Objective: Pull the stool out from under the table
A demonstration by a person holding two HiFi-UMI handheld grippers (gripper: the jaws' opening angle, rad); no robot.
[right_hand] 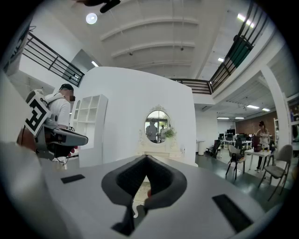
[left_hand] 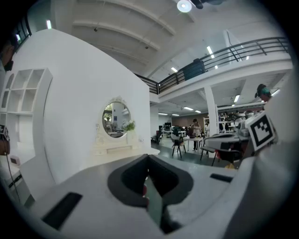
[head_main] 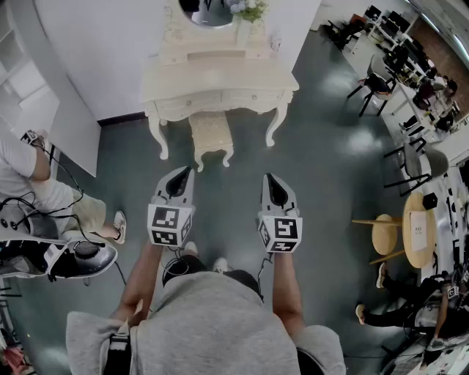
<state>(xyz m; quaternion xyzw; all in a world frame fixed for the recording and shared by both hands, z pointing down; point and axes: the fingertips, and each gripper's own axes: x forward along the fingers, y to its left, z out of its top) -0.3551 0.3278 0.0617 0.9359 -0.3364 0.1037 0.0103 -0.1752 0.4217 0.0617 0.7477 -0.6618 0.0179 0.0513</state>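
**Condition at inspection: no contact with the furniture**

Grey-shirted shoulders [head_main: 212, 322] of the person fill the bottom of the head view, with bare forearms reaching forward. Beyond them, the cream carved stool [head_main: 211, 135] stands on the grey floor [head_main: 322, 146]. It sits at the front edge of the worktop [head_main: 220, 77], between that piece's two curved front legs. The worktop stands against a white wall and carries an oval mirror [head_main: 209, 11] and a bunch of flowers [head_main: 249, 9].

The left claw [head_main: 185, 173] and right claw [head_main: 269, 178] are held side by side in the air. Both point toward the stool and are well apart from it. Each has its jaws together, with nothing between them.

A seated person [head_main: 29, 183] is at the far left. A round wooden table [head_main: 419, 228] is at the far right.
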